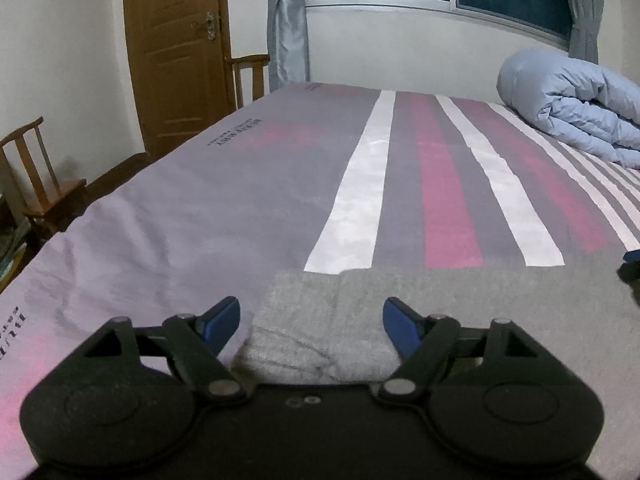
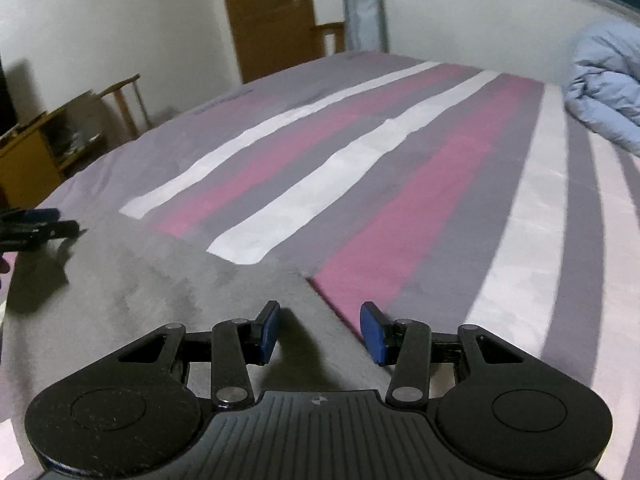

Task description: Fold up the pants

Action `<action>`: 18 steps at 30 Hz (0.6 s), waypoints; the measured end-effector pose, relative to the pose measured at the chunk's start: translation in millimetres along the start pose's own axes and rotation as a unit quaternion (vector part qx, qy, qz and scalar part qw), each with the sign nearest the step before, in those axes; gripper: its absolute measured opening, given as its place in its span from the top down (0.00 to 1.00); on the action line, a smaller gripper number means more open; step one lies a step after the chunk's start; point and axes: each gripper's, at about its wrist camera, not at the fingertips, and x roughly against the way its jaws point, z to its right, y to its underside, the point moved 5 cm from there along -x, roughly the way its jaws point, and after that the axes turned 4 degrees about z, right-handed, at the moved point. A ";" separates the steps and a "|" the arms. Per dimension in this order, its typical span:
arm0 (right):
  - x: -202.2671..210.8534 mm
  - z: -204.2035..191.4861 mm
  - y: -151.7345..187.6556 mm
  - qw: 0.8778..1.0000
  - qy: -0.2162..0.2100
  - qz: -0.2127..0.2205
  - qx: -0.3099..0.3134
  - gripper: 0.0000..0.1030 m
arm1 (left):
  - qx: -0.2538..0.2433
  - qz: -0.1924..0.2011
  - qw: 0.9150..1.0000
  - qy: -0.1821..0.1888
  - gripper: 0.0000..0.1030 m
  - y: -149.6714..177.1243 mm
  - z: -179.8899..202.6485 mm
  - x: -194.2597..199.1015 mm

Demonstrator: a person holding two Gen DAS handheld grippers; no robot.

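Pants (image 1: pixel 460 320) lie flat on the striped bed (image 1: pixel 280 184), both grippers' fingers parted.

The left tool (image 1: pixel 311 322) pointed forward and down, its blue pads (image 1: pixel 222 320) spread wide with nothing pressed between them. The right tool (image 2: pixel 320 330) also tilted downward, its pads (image 2: pixel 269 330) parted about half as far, gripping nothing. Each tool's tip showed at the edge of the other's view.

A rolled blue duvet (image 1: pixel 568 108) lies on the striped bedsheet (image 1: pixel 280 184), near a wooden door (image 1: pixel 176 52).
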 end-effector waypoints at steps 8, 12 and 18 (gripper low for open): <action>-12.8 -2.1 -0.7 0.999 -0.012 -0.029 0.030 0.97 | 0.007 -0.001 1.000 0.001 0.31 1.2 0.3 -8.3; -6.9 -13.8 -4.9 0.997 0.028 -0.005 0.069 0.97 | 0.004 0.018 1.000 -0.012 0.31 -1.9 3.5 -5.8; -21.0 -7.1 3.5 0.997 0.062 -0.009 0.043 0.97 | -0.018 0.003 1.000 -0.021 0.25 7.2 9.1 -23.7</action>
